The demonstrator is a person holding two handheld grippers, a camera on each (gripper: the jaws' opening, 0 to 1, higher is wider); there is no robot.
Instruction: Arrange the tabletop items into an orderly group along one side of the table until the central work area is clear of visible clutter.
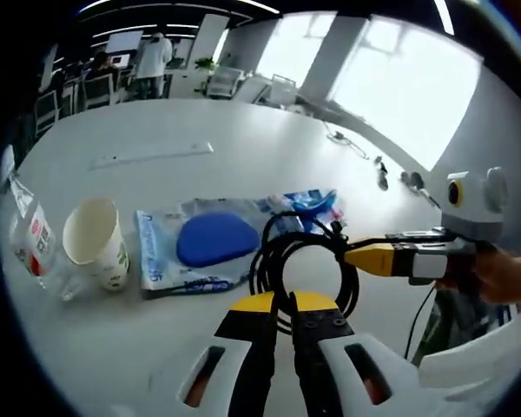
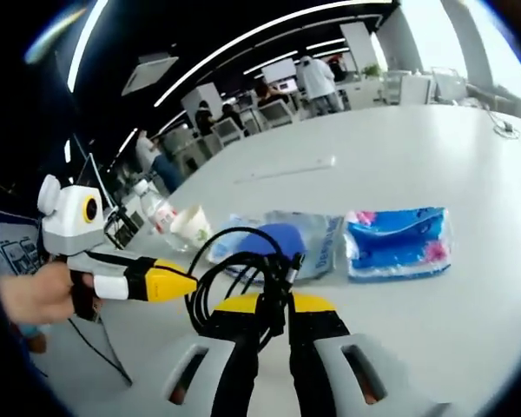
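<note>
While items already sat roughly lined up, paper cup (image 1: pixel 95 241), blue pouch (image 1: pixel 210 243), tissue pack (image 2: pixel 398 241), black cable coil (image 1: pixel 302 261) hung between grippers. Left gripper (image 1: pixel 282 314) and right gripper (image 2: pixel 273 319) both closed on cable. Cable placement remained.

Left tongs (image 1: pixel 282 306), right tongs (image 2: pixel 273 306): yellow-tipped black jaws, white bodies.

Left gripper view, across the table (image 1: pixel 243 130), left to right: bottle (image 1: pixel 30 239) lying at the edge; paper cup (image 1: pixel 95 243) just beside it; bagged pad (image 1: pixel 210 241); tissue pack (image 1: pixel 308 207) behind the coiled cable (image 1: pixel 300 261). Ruler (image 1: pixel 152 156) lies well behind the row. More cables (image 1: pixel 352 143) lie far right.
</note>
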